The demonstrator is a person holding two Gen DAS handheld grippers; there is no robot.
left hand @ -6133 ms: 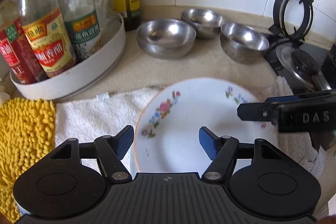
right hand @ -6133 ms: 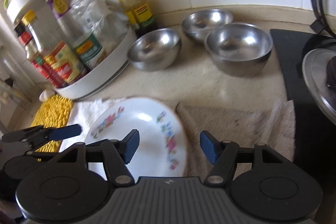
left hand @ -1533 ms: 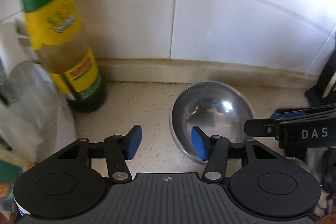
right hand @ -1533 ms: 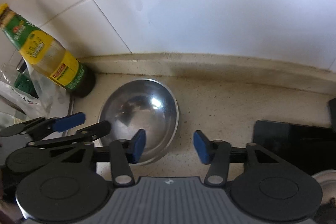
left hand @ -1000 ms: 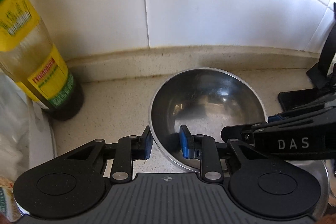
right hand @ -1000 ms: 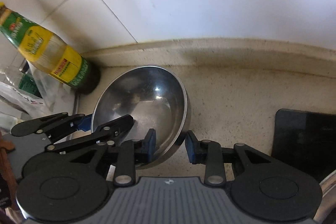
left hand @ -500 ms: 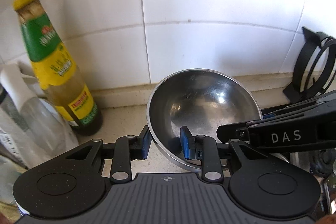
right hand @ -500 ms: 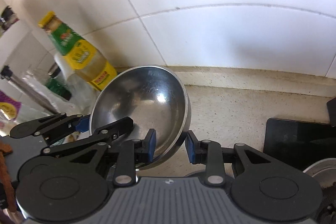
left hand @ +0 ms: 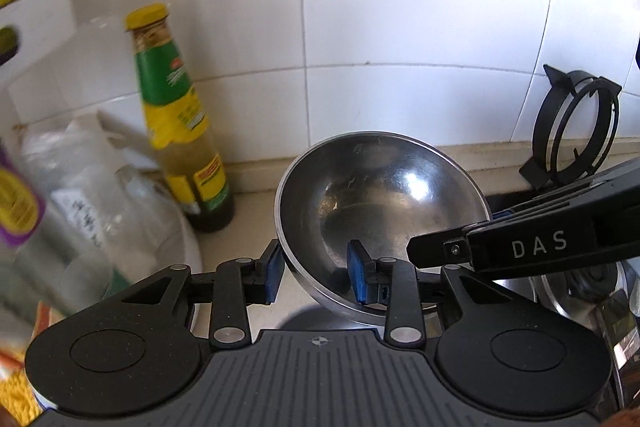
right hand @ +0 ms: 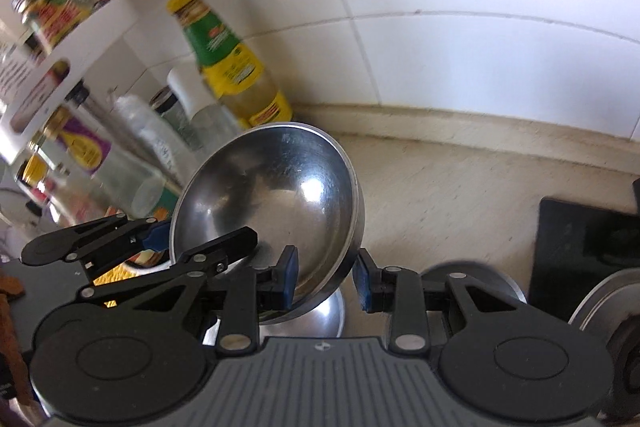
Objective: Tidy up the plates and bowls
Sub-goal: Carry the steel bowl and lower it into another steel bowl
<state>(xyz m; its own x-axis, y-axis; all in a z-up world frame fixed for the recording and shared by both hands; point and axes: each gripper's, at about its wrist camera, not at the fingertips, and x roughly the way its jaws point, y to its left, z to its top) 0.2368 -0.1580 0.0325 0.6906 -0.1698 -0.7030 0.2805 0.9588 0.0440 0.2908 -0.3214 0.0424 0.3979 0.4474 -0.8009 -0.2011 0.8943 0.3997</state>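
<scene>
Since a second ago the steel bowl has come up off the counter, tilted toward the cameras, with the left gripper clamped on its near-left rim and the right gripper pinching the opposite rim, one blue pad inside and one outside on each. Left of the claws stands a glass sauce bottle with green-yellow label; below the right claw another steel bowl shows, probably the stacking target. The carried bowl is thin, polished and hemispherical, likely slippery.
</scene>
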